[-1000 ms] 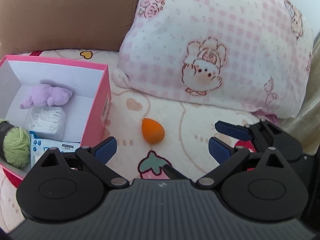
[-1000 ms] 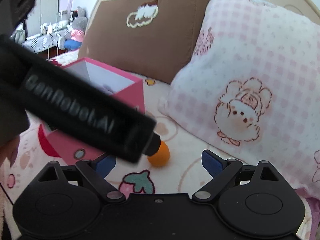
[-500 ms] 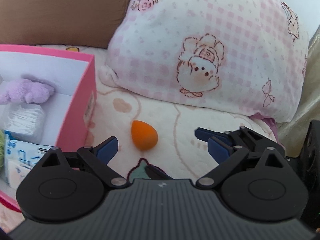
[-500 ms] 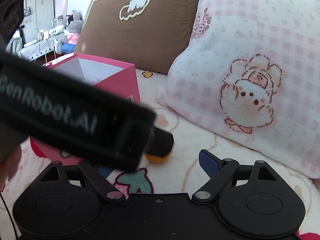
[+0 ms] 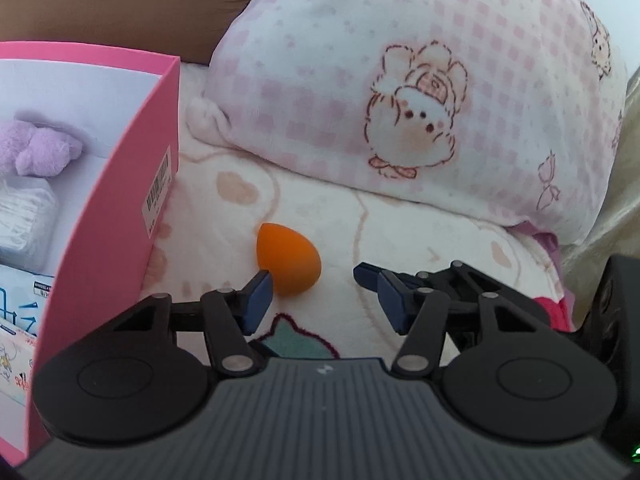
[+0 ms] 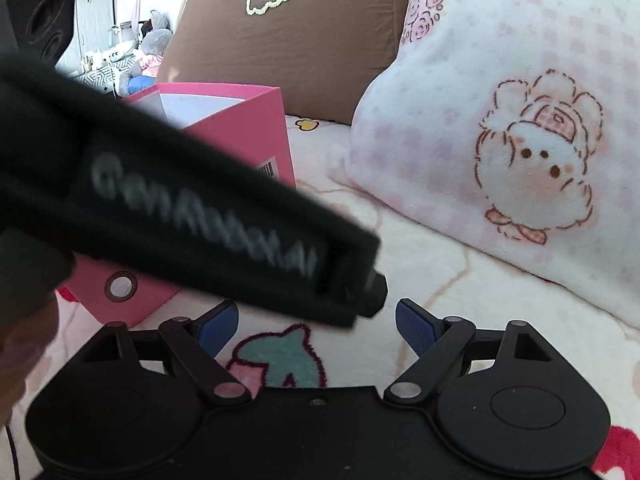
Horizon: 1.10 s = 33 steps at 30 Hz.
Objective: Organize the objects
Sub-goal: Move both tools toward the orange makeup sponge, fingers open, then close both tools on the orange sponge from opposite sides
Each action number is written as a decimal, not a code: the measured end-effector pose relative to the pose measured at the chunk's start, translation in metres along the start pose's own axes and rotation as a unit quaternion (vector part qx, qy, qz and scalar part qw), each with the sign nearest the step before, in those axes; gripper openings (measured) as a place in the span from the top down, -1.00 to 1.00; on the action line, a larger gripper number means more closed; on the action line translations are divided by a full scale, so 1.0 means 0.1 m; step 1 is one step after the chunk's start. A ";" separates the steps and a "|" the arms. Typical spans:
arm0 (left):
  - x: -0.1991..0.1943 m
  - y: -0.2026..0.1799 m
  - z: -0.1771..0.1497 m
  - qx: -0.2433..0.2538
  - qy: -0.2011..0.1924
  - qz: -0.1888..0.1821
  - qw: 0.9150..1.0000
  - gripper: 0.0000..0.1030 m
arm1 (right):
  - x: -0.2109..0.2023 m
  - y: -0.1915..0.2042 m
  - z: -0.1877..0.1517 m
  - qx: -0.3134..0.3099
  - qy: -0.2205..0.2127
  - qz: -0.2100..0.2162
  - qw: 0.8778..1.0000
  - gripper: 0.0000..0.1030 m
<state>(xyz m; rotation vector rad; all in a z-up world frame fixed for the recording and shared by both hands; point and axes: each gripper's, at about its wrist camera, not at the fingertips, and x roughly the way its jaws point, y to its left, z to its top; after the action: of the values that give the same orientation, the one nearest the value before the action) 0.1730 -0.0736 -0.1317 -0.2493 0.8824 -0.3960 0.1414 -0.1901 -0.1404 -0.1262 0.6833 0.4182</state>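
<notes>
Both grippers gape: left gripper (image 5: pixel 324 296) around orange sponge (image 5: pixel 289 258) beside pink box (image 5: pixel 120 184); right gripper (image 6: pixel 316 326) holds nothing.

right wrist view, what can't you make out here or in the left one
- Orange sponge: hidden in the right wrist view behind the left gripper's blurred black body; only the left wrist view shows it.
- Pink box: contents cut off by the left edge in the left wrist view, hidden by its wall in the right.
- Barcode label: too small to read.
</notes>
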 end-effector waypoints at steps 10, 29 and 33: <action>0.04 0.19 0.08 -0.053 -0.021 -0.007 0.998 -0.07 | 0.13 -0.04 -0.01 -0.021 0.010 -0.027 0.999 -0.27; 0.14 0.19 0.02 -0.056 0.002 -0.021 0.998 0.07 | 0.16 -0.09 -0.02 -0.001 0.002 -0.010 1.000 0.17; 0.13 0.17 0.00 -0.048 0.006 -0.020 0.999 0.07 | 0.15 -0.08 -0.03 0.002 0.007 -0.013 1.000 0.17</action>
<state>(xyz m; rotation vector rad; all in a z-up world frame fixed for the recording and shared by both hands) 0.1838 -0.0638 -0.1471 -0.3535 0.9097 -0.3922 0.1528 -0.1933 -0.1524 -0.1341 0.6949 0.3912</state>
